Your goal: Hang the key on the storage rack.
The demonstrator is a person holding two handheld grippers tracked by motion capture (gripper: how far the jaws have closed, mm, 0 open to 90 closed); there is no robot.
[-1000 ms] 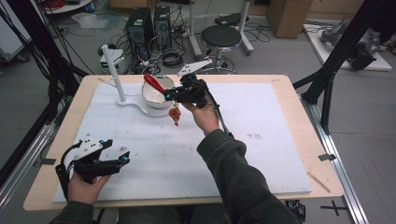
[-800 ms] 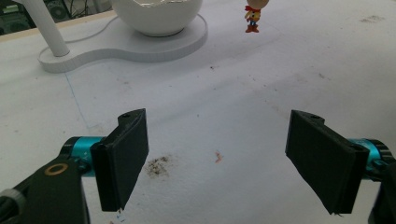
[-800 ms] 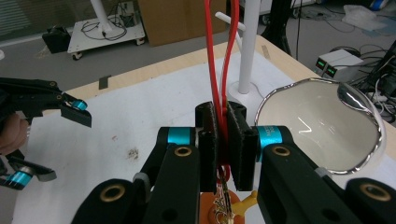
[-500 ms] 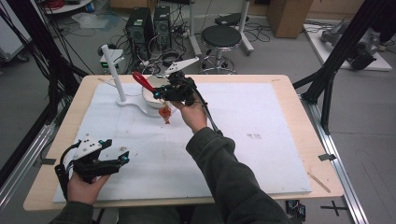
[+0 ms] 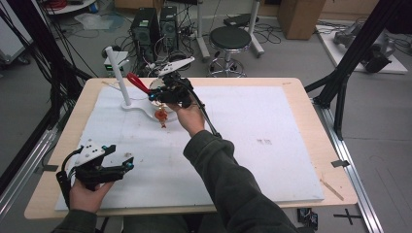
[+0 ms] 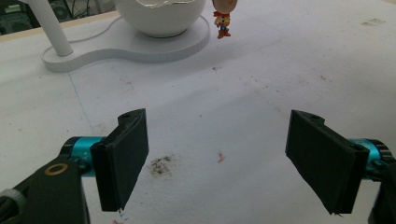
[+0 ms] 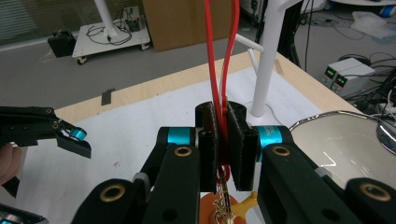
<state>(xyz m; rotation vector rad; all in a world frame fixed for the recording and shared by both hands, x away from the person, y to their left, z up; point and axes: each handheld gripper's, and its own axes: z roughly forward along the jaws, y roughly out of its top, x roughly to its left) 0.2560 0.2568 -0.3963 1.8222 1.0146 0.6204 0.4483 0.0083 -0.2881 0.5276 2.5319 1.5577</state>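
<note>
- White padding is covering the wooden table (image 5: 301, 85), and at its far left a white stand (image 5: 137, 106) is carrying an upright post (image 5: 118, 73) with side pegs and a round bowl (image 6: 161, 18).
- Your right gripper (image 5: 158, 93) is hanging just over that bowl, with the jaws pressed tight on a red strap loop (image 7: 221, 60) of a keychain.
- From the jaws, the red loop is pointing up and away toward the post, while the small cowboy figure (image 5: 161, 115) on its gold chain (image 7: 221, 203) is dangling straight below the pads, beside the bowl and clear of the padding.
- So the long axis of the keychain is running from the figure below, through the pads, to the loop end, and the loop end is lying nearest the post.
- Probably the coming move is to bring the loop over a peg (image 7: 252, 57); the open end is already facing that way.
- Your left gripper (image 5: 112, 167) is resting near the table's front left corner with the jaws wide and nothing between them, well apart from the stand, so the right hand is much nearer.
</note>
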